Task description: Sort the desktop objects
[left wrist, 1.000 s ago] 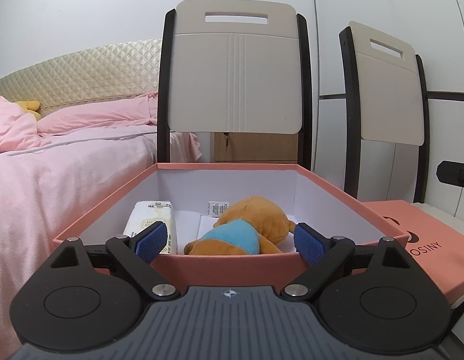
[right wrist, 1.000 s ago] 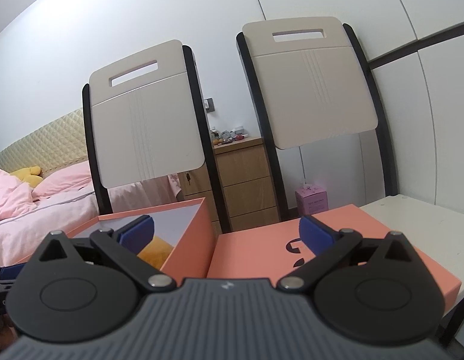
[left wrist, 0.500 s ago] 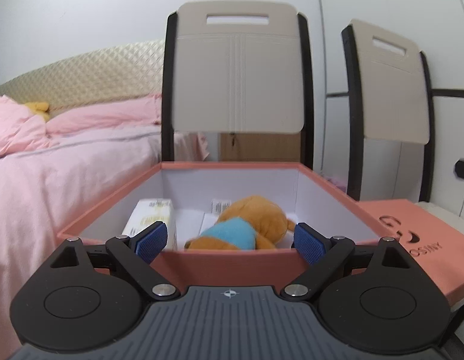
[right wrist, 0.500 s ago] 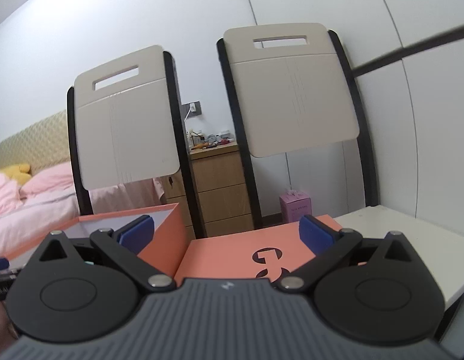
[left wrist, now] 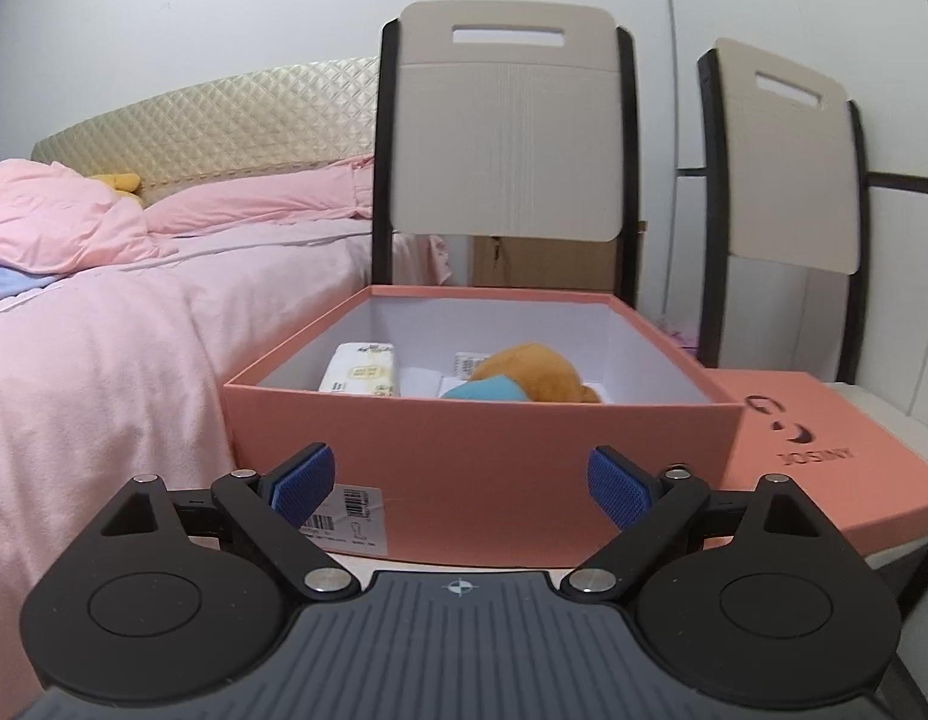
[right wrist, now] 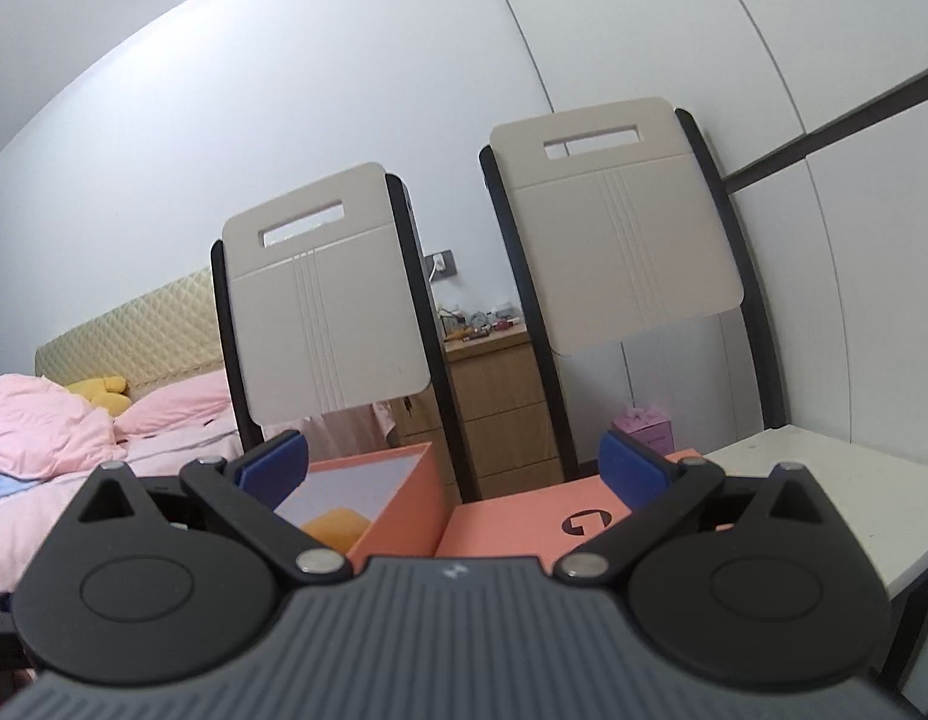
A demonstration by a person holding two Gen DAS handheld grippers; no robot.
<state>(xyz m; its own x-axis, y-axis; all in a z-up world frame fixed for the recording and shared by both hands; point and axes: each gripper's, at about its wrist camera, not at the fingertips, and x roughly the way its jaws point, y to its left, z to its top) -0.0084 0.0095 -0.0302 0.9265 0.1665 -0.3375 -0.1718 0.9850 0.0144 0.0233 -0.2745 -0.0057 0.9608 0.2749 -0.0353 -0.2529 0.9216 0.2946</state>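
Note:
An open salmon-pink box [left wrist: 482, 450] stands on the white table. Inside lie an orange plush toy with a blue shirt [left wrist: 524, 381] and a white tissue pack [left wrist: 361, 369]. The box lid [left wrist: 824, 450] lies flat to its right. My left gripper [left wrist: 461, 489] is open and empty, in front of the box's near wall. My right gripper [right wrist: 452, 471] is open and empty, above and in front of the box [right wrist: 398, 504] and lid [right wrist: 548, 519]; the plush toy [right wrist: 335, 528] shows between its fingers.
Two beige chairs [left wrist: 506, 138] [left wrist: 788, 162] stand behind the table. A bed with pink bedding [left wrist: 104, 312] is at the left. A wooden drawer unit [right wrist: 494, 408] stands by the wall. The white table's right edge [right wrist: 824, 498] is near.
My left gripper has pulled back and down from over the box, so the box's front wall now shows. My right gripper has tilted up and shifted a little.

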